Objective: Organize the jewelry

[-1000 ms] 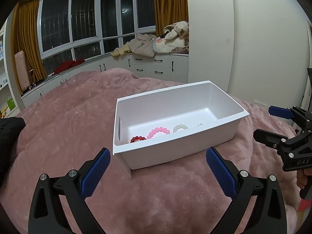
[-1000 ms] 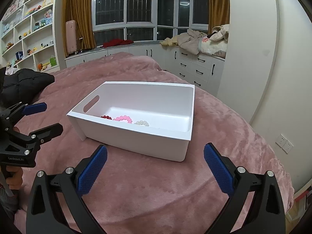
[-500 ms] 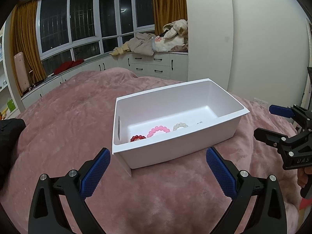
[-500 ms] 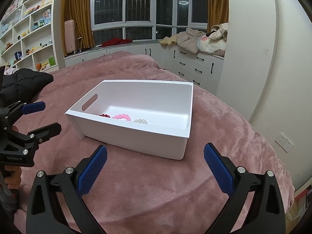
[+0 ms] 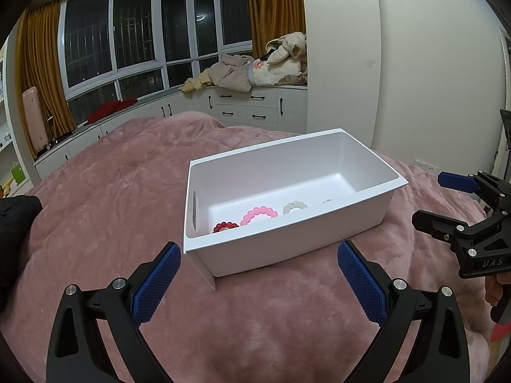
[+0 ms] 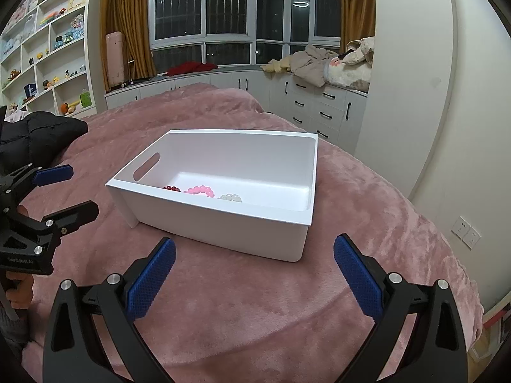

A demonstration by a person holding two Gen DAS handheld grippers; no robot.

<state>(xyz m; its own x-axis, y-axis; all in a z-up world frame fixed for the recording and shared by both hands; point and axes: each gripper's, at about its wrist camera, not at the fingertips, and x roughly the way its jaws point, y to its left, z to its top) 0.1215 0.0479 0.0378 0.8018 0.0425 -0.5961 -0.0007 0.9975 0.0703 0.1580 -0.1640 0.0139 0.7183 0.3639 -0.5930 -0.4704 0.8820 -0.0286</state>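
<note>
A white plastic bin [image 5: 287, 249] [image 6: 223, 223] stands on a pink bedspread. Inside lie a dark red bead bracelet [image 5: 225, 226] [image 6: 171, 188], a pink bead bracelet [image 5: 259, 214] [image 6: 200, 190], a whitish bead bracelet [image 5: 294, 206] [image 6: 230, 197] and a tiny pale item [image 5: 325, 200]. My left gripper [image 5: 258, 277] is open and empty, just in front of the bin; it also shows at the left of the right wrist view [image 6: 65, 191]. My right gripper [image 6: 254, 274] is open and empty before the bin's right corner; it also shows at the right of the left wrist view [image 5: 437, 201].
The pink bedspread [image 6: 255, 312] covers the bed around the bin. A black jacket [image 6: 38, 134] lies at the bed's left side. White drawers [image 5: 249, 108] with piled clothes stand behind, a shelf wall [image 6: 48, 57] at far left, a white wall [image 5: 431, 79] at right.
Both grippers have shifted slightly; the bin sits a little higher in both views. Nothing was gripped or released.
</note>
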